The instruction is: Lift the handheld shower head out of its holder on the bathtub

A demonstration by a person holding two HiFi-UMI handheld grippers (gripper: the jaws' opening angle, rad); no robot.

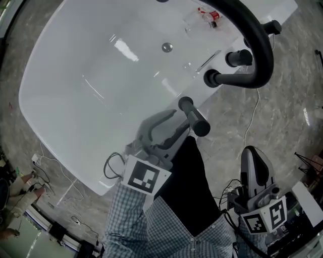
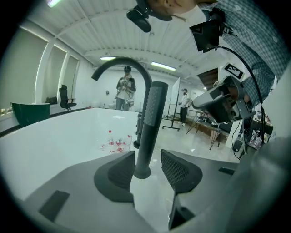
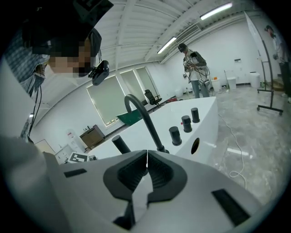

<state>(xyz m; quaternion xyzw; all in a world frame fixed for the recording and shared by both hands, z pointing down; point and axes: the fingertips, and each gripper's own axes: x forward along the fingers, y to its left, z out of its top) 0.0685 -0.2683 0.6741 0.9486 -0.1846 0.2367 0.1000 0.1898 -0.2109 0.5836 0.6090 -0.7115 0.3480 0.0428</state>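
The black handheld shower head (image 1: 195, 117) stands upright in its holder on the rim of the white bathtub (image 1: 75, 90). My left gripper (image 1: 177, 124) reaches it from the near side. In the left gripper view its ribbed handle (image 2: 151, 123) rises between the two pads, with a gap on each side, so my left gripper (image 2: 148, 157) is open around it. My right gripper (image 1: 251, 153) hangs over the floor to the right of the tub; its jaws (image 3: 146, 157) are shut with nothing between them. The shower head (image 3: 120, 144) shows beyond them.
A tall black arched faucet (image 1: 255, 35) and black knobs (image 1: 237, 58) stand on the tub rim past the shower head. Small bottles (image 1: 209, 15) lie in the tub. A white cable (image 1: 251, 126) trails on the marble floor. People (image 2: 125, 93) stand far back.
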